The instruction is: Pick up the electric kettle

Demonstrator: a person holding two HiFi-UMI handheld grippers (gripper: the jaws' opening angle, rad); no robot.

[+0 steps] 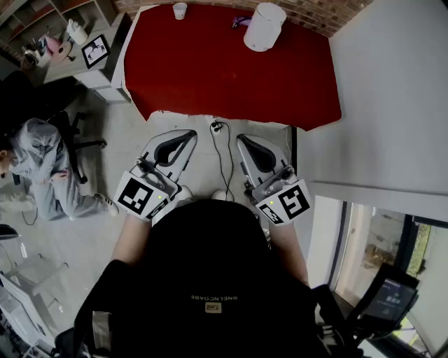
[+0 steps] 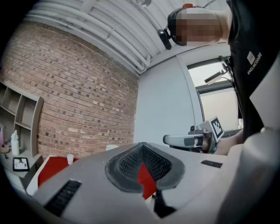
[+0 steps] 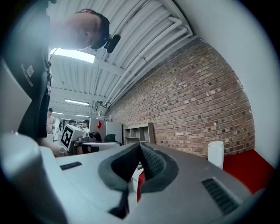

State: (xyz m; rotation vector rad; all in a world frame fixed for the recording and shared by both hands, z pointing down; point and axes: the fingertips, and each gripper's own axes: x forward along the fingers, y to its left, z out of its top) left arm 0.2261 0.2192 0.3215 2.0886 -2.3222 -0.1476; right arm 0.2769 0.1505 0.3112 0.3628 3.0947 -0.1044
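Kettle (image 1: 264, 26) on table (image 1: 231, 77) far right; cup (image 1: 180, 10) left of it.

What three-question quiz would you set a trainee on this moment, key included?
1. True or false: the left gripper is shut on the electric kettle.
2. Multiple choice: where does the kettle stand? A, on the floor; B, on the red table; C, on a shelf.
3. Short answer: in the head view, what small thing stands at the table's far edge, left of the kettle?

Key
1. False. It is shut on nothing and is short of the table, and so is the right gripper.
2. B.
3. A white cup.
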